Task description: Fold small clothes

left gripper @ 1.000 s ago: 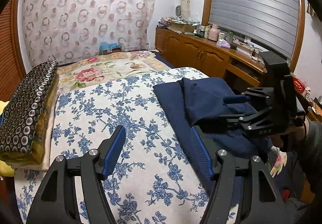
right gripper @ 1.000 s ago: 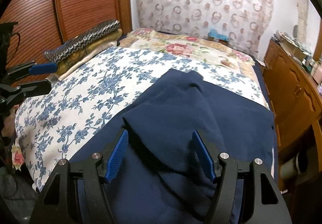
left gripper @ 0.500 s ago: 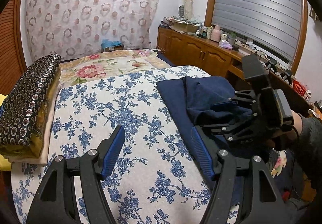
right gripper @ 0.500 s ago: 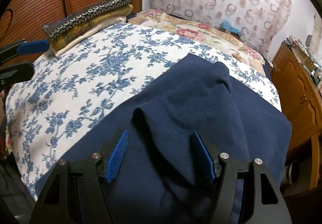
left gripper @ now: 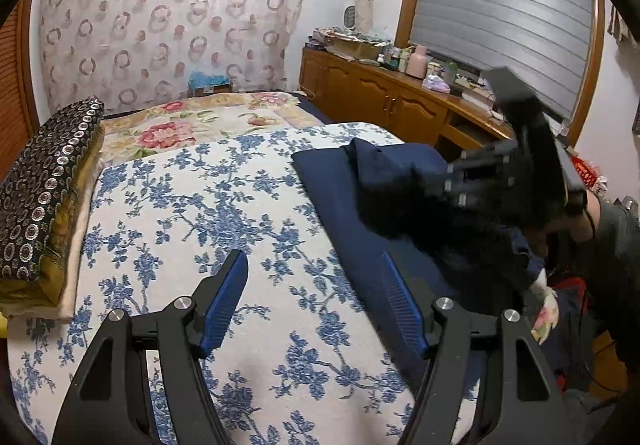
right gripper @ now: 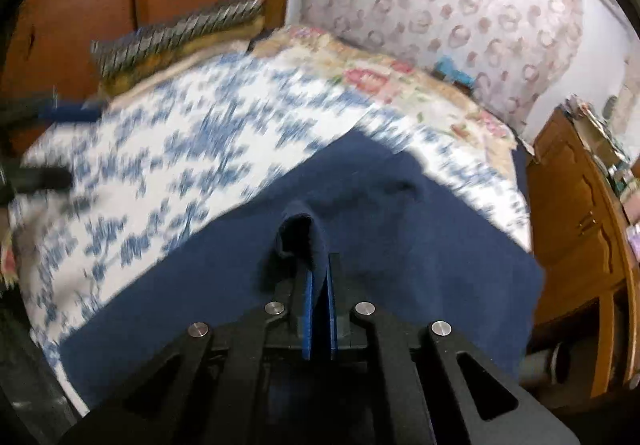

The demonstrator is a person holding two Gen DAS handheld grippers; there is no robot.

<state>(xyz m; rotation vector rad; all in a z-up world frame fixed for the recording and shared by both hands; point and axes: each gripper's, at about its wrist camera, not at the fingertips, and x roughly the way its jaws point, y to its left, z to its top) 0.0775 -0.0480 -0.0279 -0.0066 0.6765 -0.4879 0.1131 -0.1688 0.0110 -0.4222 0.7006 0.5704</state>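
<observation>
right claw (right gripper: 318, 285) just snapped closed, now pinching a raised fold of the navy garment (right gripper: 360, 213); garment lies on the right side of the bed (left gripper: 224, 213), over the blue-floral cover; left claw (left gripper: 316, 305) spread wide, nothing between its fingers, hovering over bare cover just left of the garment's edge; right wrist view motion-blurred; folded dark patterned bedding (left gripper: 44, 185) stacked at bed's left edge

Even, soft indoor light fills both views, with no glare and only faint shadows. Strong fisheye bending curves the walls, and black corners ring each picture. The left wrist view is sharp except the right claw (left gripper: 460, 185), smeared by motion. The right wrist view is blurred across the bed (right gripper: 168, 149).
</observation>
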